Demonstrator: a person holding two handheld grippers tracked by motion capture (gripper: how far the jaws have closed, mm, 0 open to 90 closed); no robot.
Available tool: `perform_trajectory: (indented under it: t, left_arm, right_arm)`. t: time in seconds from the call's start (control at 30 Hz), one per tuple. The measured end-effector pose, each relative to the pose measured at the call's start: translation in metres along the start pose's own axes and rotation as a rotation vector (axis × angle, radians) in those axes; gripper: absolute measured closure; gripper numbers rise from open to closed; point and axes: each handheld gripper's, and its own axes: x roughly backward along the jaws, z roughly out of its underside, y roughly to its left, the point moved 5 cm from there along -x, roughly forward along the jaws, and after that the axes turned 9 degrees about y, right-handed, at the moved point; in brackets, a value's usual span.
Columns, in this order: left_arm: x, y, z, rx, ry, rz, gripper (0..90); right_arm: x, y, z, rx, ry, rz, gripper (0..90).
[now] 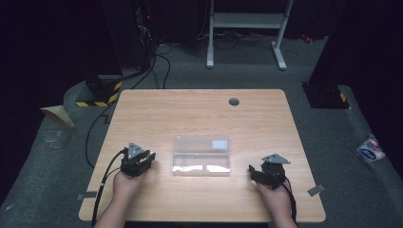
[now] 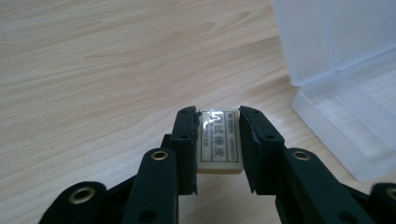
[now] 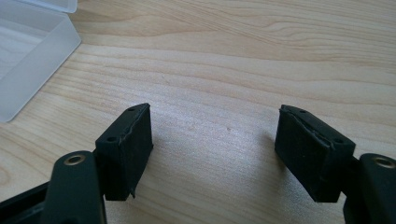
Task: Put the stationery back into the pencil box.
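Now clamped in the left hand-held gripper (image 2: 218,140): a white eraser (image 2: 219,142) (printed label up) above the counter (image 2: 93,70), beside the clear box (image 2: 345,93); right hand-held gripper (image 3: 212,149) wide, empty.

High view looks down on the whole table (image 1: 199,114); both gripper views sit low and close, sharing the box (image 1: 201,156).
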Motion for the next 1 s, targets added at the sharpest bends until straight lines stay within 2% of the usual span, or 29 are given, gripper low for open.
perform_trajectory:
  t: [0.07,0.2,0.37,0.8,1.0]
  left_arm:
    - [0.004,-0.007,0.002,-0.014,0.006,0.005,68.0]
    - [0.013,-0.023,0.0,-0.016,-0.023,0.039,68.0]
    - [0.016,-0.032,-0.003,-0.03,-0.038,0.051,68.1]
    - [0.014,-0.054,-0.013,-0.025,-0.061,0.079,68.1]
    - [0.009,-0.066,-0.018,-0.019,-0.057,0.085,68.1]
  right_arm:
    - [0.0,0.0,0.0,0.0,0.0,0.0,27.0]
    - [0.0,0.0,0.0,-0.003,0.001,-0.001,27.1]
    - [0.0,0.0,0.0,-0.004,0.001,0.0,27.1]
    - [0.0,0.0,0.0,-0.001,0.0,0.0,27.1]
    - [0.0,0.0,0.0,-0.001,0.0,0.0,27.1]
